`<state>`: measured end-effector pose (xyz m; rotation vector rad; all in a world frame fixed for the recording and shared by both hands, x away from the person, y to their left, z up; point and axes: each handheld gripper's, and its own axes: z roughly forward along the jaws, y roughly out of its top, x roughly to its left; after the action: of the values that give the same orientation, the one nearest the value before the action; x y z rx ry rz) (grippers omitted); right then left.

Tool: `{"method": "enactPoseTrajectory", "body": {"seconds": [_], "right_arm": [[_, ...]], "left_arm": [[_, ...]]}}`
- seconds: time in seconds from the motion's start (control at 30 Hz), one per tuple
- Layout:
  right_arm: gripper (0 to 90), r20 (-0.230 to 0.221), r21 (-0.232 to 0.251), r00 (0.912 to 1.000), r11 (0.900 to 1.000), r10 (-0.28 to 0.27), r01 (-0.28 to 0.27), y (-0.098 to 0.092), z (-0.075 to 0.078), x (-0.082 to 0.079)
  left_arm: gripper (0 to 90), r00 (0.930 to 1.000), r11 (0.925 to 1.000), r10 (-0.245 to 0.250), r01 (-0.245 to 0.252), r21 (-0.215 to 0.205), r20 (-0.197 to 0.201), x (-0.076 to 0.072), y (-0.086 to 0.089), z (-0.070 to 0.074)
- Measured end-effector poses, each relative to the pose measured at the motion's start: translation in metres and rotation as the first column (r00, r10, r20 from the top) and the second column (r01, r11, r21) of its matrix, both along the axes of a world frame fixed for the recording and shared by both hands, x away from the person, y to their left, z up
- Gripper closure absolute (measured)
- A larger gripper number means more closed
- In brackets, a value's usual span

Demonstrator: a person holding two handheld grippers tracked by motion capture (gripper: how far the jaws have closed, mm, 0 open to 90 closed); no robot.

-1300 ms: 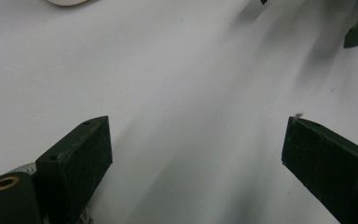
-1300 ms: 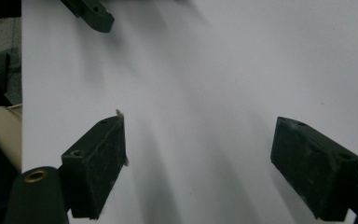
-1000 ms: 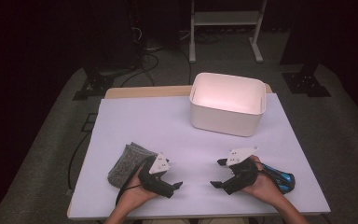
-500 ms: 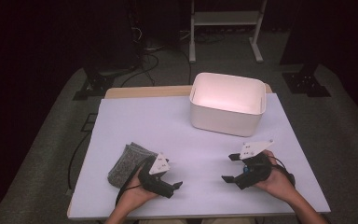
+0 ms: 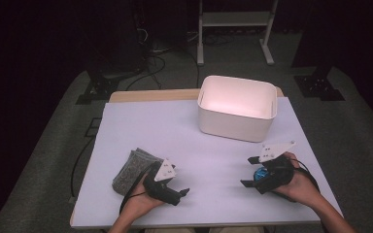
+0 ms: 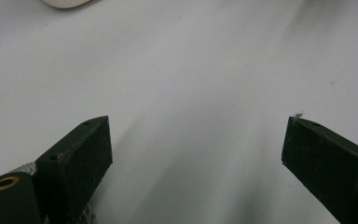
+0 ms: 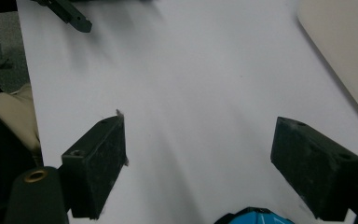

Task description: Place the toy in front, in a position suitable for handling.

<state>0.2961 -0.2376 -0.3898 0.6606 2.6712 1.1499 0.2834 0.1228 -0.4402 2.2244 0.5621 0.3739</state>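
A blue object (image 5: 260, 173) sits on the table at the near right, low between the jaws of the right gripper (image 5: 252, 171); in the right gripper view its rounded blue top (image 7: 254, 216) peeks up at the bottom edge, close to the gripper's body rather than between the pads. What it is cannot be told. The right gripper's jaws stand wide apart, with bare table showing between them, and they clamp nothing. The person's right hand (image 5: 298, 182) grasps this gripper from behind, and a grey three-cornered plate (image 5: 275, 150) rides on top of it.

At the near left, the left gripper (image 5: 183, 193) lies low over the table in the person's left hand (image 5: 138, 201), its jaws also spread wide over empty table surface. Just to its left, touching the back of the gripper, a folded grey cloth (image 5: 131, 169) rests on the table; a scrap of it shows beside the left jaw in the left gripper view.

The white table (image 5: 175, 131) carries a white tub (image 5: 236, 108) at its far right, well apart from both grippers, open at the top.
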Motion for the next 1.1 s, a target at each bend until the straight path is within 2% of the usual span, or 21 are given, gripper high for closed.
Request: {"method": "enactPoseTrajectory", "body": {"seconds": [0.13, 0.2, 0.37, 0.8, 1.1], "right_arm": [[16.9, 0.020, -0.003, 0.9997, 1.000, -0.016, 0.016, -0.009, 0.007, -0.002], [16.9, 0.019, 0.004, 0.9996, 1.000, -0.021, 0.021, -0.013, 0.010, -0.002], [16.9, 0.017, -0.012, 0.9987, 0.999, -0.048, 0.048, -0.026, 0.013, -0.002], [16.9, -0.012, -0.044, 0.9948, 0.994, -0.101, 0.101, -0.057, -0.001, -0.006], [16.9, -0.028, -0.061, 0.9907, 0.989, -0.133, 0.131, -0.070, -0.010, -0.007]], "left_arm": [[7.8, 1.0000, 1.0000, -0.001, 0.001, -0.005, -0.001, 0.000, 0.000, 0.001], [7.9, 1.0000, 1.0000, -0.005, 0.005, 0.001, 0.002, 0.000, -0.001, 0.001], [7.9, 1.0000, 1.0000, -0.009, 0.009, 0.004, 0.001, -0.001, 0.000, 0.001], [7.9, 0.9999, 0.9999, -0.014, 0.014, 0.000, 0.000, -0.001, -0.001, 0.001], [7.9, 0.9999, 0.9999, -0.016, 0.016, 0.002, -0.002, -0.002, -0.002, 0.001]]}}
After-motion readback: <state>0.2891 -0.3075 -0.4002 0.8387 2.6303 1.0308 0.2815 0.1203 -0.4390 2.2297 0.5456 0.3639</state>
